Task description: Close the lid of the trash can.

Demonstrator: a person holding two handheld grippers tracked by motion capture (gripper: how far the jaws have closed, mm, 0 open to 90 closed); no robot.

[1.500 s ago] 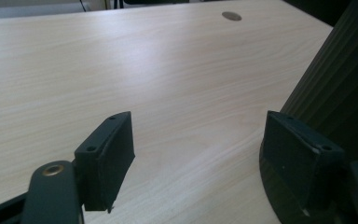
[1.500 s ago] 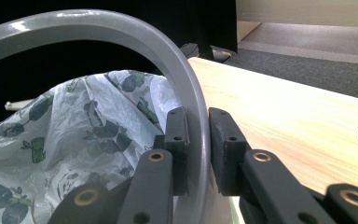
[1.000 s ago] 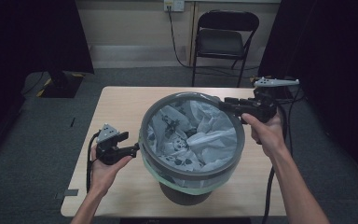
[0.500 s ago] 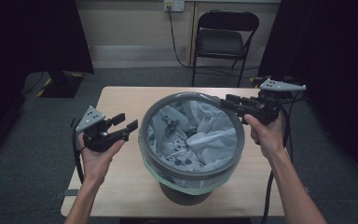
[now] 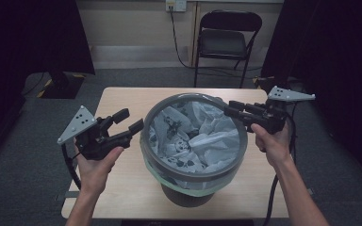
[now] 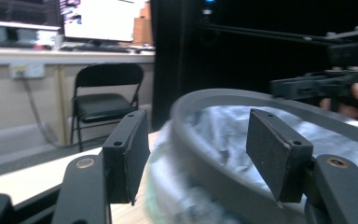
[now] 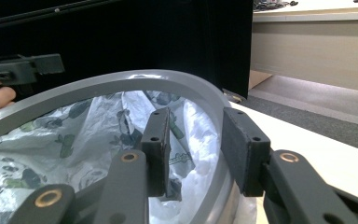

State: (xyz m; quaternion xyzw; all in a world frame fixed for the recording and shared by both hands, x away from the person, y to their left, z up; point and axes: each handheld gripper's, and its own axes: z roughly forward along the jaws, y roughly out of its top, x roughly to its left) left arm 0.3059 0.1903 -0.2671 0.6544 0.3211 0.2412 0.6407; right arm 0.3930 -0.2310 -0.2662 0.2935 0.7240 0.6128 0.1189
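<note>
Left gripper [image 5: 129, 121] has swung toward the bin rim [image 5: 191, 165], jaws spread; right gripper [image 5: 230, 108] straddles it unclamped; liner [image 5: 207, 141] unsecured.

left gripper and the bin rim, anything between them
Nothing: in the high view, bare table shows in the short gap between the open left gripper and the grey bin rim.

Room: grey carpeted floor [image 5: 23, 155]. Light wooden table [image 5: 122, 99] at centre. Black folding chair [image 5: 226, 40] stood at twelve o'clock, against a beige wall [image 5: 127, 28] bearing a socket [image 5: 175, 4]. Dark curtains [image 5: 339, 61] hung at three and nine o'clock.
</note>
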